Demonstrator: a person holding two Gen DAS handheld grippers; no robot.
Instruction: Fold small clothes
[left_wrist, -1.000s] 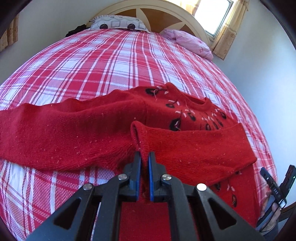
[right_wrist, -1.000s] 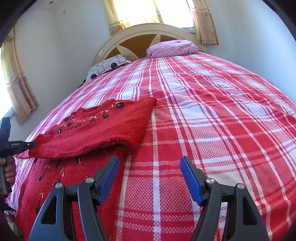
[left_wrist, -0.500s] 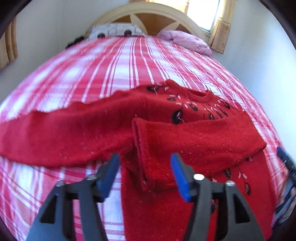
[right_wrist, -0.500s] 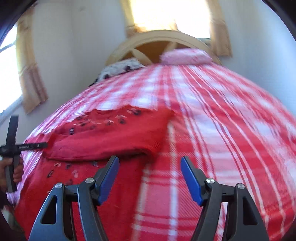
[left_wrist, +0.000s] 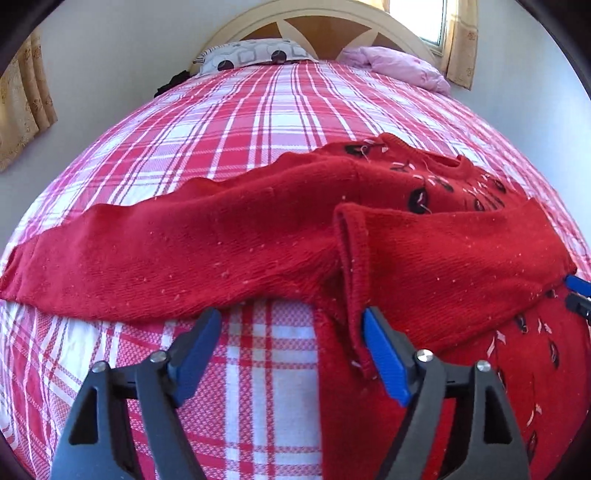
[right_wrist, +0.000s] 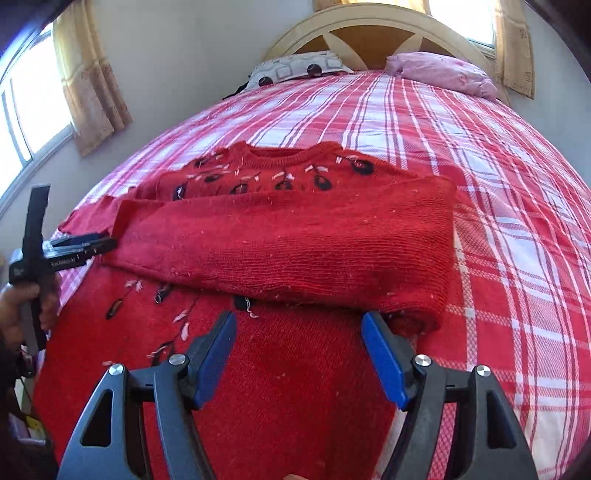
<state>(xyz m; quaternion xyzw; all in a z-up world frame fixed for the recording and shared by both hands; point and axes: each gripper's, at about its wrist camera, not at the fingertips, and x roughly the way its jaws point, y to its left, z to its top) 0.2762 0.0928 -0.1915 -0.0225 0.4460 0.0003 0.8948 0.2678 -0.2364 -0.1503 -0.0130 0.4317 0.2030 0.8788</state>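
A red knitted sweater with black and white stitched decoration lies on the plaid bed, also in the right wrist view. One sleeve is folded across the chest; its cuff lies just ahead of my left gripper. The other sleeve stretches out flat to the left. My left gripper is open and empty, just short of the cuff. My right gripper is open and empty over the sweater's lower body. The left gripper's side also shows at the left of the right wrist view.
The bed has a red and white plaid cover. A patterned pillow and a pink pillow lie at the wooden headboard. Walls and curtained windows surround the bed.
My left gripper opened, let go of the sleeve cuff and drew back to the left. My right gripper swung left, from over the bare cover to over the sweater's lower body.
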